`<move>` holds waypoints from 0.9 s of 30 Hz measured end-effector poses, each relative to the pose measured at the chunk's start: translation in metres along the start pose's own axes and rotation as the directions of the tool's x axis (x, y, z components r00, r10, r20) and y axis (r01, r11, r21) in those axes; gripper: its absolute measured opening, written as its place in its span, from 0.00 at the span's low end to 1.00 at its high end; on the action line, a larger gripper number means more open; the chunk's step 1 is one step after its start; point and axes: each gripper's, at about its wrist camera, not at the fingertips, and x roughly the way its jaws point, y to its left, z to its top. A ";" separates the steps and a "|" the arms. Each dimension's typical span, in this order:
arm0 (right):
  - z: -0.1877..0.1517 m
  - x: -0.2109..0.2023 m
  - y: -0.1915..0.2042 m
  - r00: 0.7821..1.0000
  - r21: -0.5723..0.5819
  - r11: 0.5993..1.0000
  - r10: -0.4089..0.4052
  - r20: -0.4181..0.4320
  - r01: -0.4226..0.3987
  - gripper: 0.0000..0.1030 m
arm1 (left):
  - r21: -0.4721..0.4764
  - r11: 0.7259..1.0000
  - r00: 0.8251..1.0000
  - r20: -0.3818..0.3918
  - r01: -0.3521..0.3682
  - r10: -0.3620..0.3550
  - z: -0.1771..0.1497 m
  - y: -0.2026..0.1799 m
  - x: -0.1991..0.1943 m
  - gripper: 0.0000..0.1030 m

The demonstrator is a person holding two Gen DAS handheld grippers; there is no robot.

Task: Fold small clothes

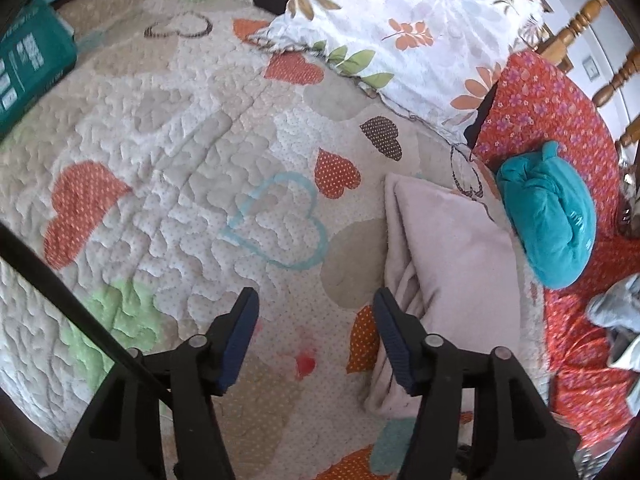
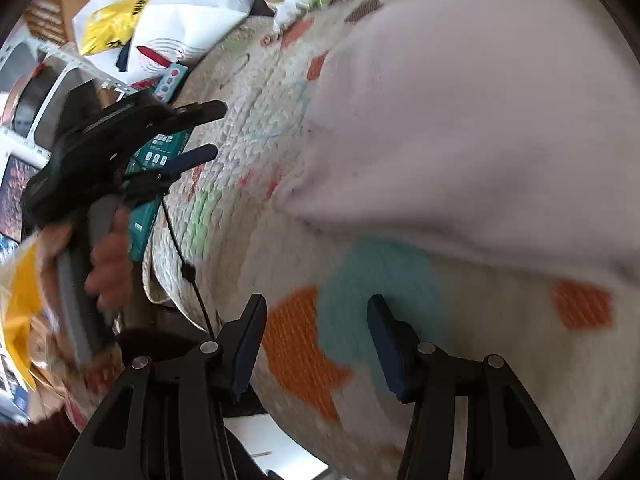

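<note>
A pale pink garment [image 1: 452, 280] lies folded on the heart-patterned quilt [image 1: 180, 152], just right of my left gripper [image 1: 314, 300]. That gripper is open over bare quilt, with nothing between its fingers; its right finger stands next to the garment's left edge. In the right wrist view the same pink garment [image 2: 472, 132] fills the upper right, blurred. My right gripper [image 2: 316, 306] is open above the quilt [image 2: 500, 360] in front of the garment, holding nothing. The left gripper [image 2: 208, 132] appears there too, at the left, held by a person's hand [image 2: 110, 256].
A rolled teal cloth [image 1: 548, 212] rests on a red floral sheet [image 1: 560, 112] at the right. A flowered pillow [image 1: 400, 28] lies at the back, a grey cloth [image 1: 616, 312] at the far right, a green box [image 1: 32, 64] at the left. Wooden bed rails [image 1: 576, 28] stand behind.
</note>
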 end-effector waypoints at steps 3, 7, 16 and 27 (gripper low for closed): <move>0.002 -0.043 -0.016 0.990 0.031 0.998 -0.060 0.126 0.056 0.55 | 0.035 0.999 1.000 0.019 -0.014 0.013 -0.002 -0.007 -0.002 0.60; 0.019 -0.091 -0.061 0.948 0.174 0.984 -0.036 0.316 -0.020 0.55 | 0.073 0.997 0.999 0.022 -0.039 0.037 -0.009 -0.016 0.004 0.61; -0.009 -0.068 -0.118 0.969 0.324 0.935 0.070 0.236 -0.146 0.54 | 0.137 0.985 0.995 0.016 -0.100 0.099 -0.039 -0.027 0.018 0.61; -0.025 -0.111 -0.096 0.894 0.220 0.922 -0.368 0.256 0.317 0.64 | 0.247 0.952 0.983 0.052 -0.182 0.175 -0.140 -0.050 0.023 0.69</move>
